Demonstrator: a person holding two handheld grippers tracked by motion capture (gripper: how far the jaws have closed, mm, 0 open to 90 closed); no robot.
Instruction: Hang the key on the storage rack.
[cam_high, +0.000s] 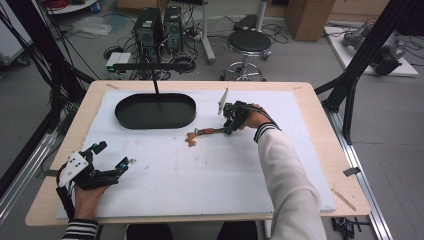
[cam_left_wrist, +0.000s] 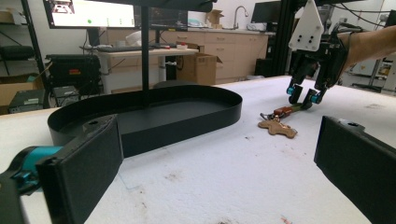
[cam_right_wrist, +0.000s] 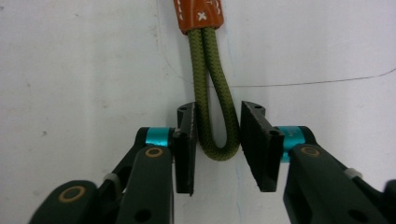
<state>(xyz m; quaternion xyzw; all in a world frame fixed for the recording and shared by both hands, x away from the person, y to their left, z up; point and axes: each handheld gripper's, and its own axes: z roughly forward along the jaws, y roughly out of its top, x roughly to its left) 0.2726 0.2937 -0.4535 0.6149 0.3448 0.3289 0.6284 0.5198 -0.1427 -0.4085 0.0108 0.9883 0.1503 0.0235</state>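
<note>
Green cord loop (cam_right_wrist: 215, 116) between parted jaws

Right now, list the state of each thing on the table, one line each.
Black tray: upright on the table, nothing in it.
Keychain: lying flat beside the tray.
Green cord loop: between the right gripper's jaws, not yet pinched.
Right gripper: open.
Left gripper: open, holding nothing.

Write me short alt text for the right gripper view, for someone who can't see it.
Two black gripper fingers flank the bend of an olive-green cord loop lying on a white surface, close beside it but not yet squeezing. At the top, the cord runs into a stitched orange-brown leather tab.
</note>
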